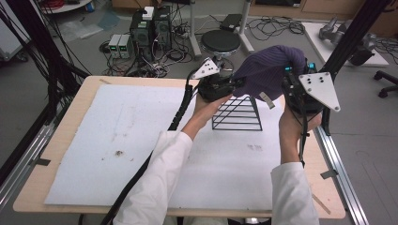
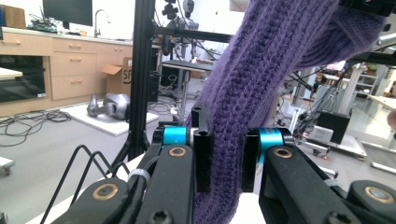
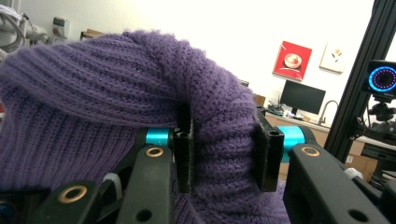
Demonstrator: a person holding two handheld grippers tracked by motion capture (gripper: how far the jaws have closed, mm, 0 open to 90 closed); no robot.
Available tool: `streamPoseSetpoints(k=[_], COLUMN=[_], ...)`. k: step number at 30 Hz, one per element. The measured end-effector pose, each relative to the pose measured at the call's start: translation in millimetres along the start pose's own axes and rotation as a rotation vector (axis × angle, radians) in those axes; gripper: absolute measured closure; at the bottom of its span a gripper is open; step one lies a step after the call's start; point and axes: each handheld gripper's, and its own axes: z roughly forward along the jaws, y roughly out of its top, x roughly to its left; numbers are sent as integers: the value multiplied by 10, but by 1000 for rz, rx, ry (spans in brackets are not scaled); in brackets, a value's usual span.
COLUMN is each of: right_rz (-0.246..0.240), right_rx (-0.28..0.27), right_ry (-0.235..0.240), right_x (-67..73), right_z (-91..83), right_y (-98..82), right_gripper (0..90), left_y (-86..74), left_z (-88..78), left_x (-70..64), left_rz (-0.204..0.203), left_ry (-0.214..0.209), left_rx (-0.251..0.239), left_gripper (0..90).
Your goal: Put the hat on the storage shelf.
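Note:
A purple knitted hat [image 1: 267,70] hangs in the air between both grippers, above a black wire rack [image 1: 237,113] that stands on the white mat. My left gripper [image 1: 234,84] is shut on the hat's left edge; in the left gripper view the purple knit [image 2: 243,102] is pinched between the black pads [image 2: 202,158]. My right gripper [image 1: 287,77] is shut on the hat's right side. In the right gripper view a thick fold of the knitted hat [image 3: 219,144] fills the gap between its pads [image 3: 183,158]. A small tag [image 1: 266,100] dangles from the hat.
The white mat [image 1: 126,140] covers most of the wooden table [image 1: 75,108]. A black frame post [image 1: 349,37] rises at the table's right rear. Computers, cables and a round stool [image 1: 220,42] are on the floor behind.

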Motion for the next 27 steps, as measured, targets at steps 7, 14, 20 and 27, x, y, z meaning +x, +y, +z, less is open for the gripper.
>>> streamPoseSetpoints(k=[7,14,20,27], right_rz=[-22,-11,13,11], right_rx=[21,48,82,112], right_ry=[0,3,18,44], right_x=[22,49,79,151], right_z=[13,8,15,30], right_y=[-65,-204,-336,-431], right_gripper=[667,666,666,664], left_y=[-105,-268,-386,-448], left_z=[49,72,35,-25], left_x=[26,50,91,156], left_rz=[-10,-17,-26,-33], left_ry=[7,5,27,64], left_rx=[26,68,87,127], left_gripper=[812,811,811,808])
